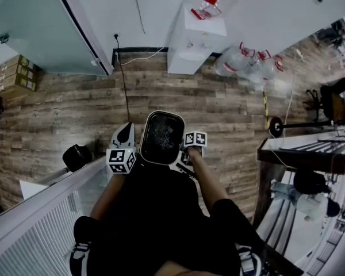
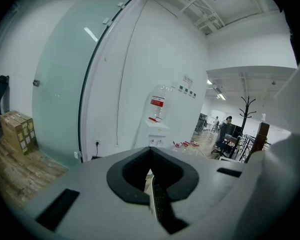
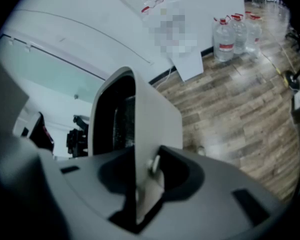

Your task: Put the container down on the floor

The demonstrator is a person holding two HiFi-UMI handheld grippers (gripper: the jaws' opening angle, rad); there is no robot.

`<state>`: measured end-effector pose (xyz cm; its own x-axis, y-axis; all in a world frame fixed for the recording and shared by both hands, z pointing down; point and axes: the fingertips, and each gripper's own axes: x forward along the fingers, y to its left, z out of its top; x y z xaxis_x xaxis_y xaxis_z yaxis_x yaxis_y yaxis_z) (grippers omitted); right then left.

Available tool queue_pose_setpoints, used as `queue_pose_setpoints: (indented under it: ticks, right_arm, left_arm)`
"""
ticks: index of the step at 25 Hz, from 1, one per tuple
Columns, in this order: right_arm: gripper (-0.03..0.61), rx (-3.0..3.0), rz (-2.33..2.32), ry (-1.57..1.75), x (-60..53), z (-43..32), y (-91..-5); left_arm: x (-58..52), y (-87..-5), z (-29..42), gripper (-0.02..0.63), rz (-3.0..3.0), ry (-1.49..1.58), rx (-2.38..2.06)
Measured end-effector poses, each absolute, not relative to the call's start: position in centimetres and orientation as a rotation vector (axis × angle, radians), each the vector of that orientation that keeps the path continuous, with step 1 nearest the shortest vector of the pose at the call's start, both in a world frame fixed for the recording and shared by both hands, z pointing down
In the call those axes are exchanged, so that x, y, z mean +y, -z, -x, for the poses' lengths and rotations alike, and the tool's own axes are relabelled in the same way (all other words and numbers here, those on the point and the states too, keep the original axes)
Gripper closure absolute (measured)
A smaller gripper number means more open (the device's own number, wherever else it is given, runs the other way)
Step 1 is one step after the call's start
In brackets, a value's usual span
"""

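Beyond the container (image 1: 162, 137), a water dispenser (image 1: 190, 45) and bottles (image 1: 241, 61) stand.

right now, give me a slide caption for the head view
Left gripper and right gripper hold a white container above the wood floor, facing a water dispenser.

We see a floor (image 1: 178, 96) of grey-brown wood planks, grained, with a soft sheen that catches the light near the bottles (image 1: 236, 61). Those are clear glossy plastic with red caps. The container (image 1: 162, 137) has a smooth white plastic shell, faintly satin, around a dark face with a fine mesh texture. Both the left hand-held gripper (image 2: 152, 194) and the right hand-held gripper (image 3: 142, 194) look to us like moulded matt grey plastic. The boxes (image 1: 14, 73) are plain brown cardboard, the wall panel (image 1: 29, 22) is frosted glass, and the dispenser (image 1: 190, 42) is smooth white plastic.
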<state>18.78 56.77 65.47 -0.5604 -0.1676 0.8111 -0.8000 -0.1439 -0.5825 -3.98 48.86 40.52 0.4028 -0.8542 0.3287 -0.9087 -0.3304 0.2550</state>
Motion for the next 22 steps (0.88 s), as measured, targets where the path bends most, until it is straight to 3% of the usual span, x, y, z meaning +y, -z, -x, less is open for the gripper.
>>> queue_pose_setpoints:
  ticks: [22]
  right_arm:
    - [0.449, -1.693, -1.03, -1.704, 52.0, -23.4, -66.3]
  left_arm:
    - [46.9, -39.7, -0.9, 0.588, -2.22, -0.156, -1.597]
